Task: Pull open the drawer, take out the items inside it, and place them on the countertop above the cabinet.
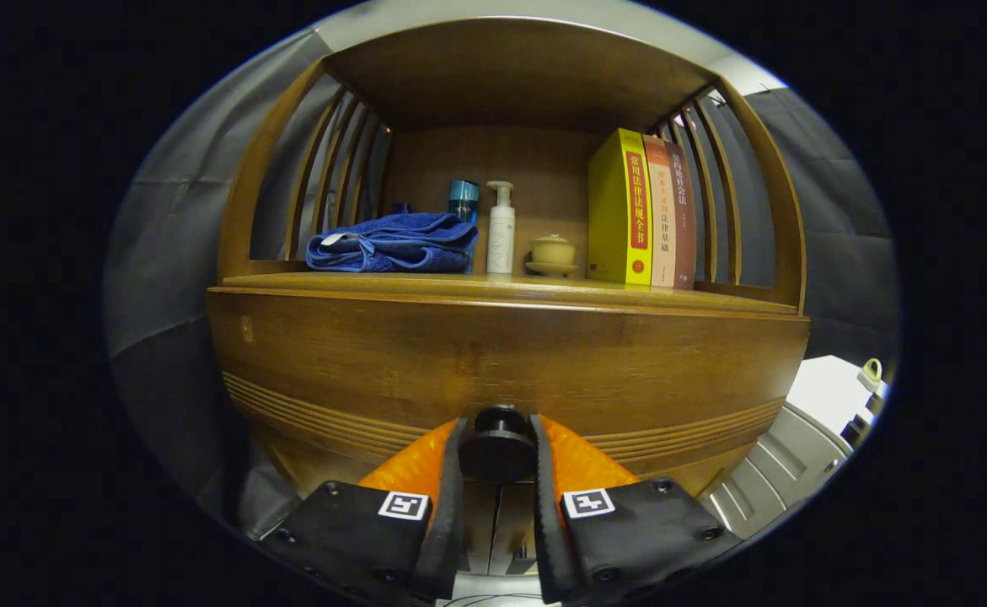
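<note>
Between the fingers (451, 472), pressed both sides: drawer knob (497, 443).

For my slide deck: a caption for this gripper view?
Gripper shut on the drawer knob below a shelf.

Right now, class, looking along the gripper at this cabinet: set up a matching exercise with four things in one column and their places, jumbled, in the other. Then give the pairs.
Things:
1. towel
2. pump bottle
3. books
4. drawer knob

Places:
A. between the fingers of the gripper
B. folded at the shelf's far end from the books
C. upright, between the towel and the small lidded cup
D. standing beside the cup

Pairs: 1-B, 2-C, 3-D, 4-A
</note>
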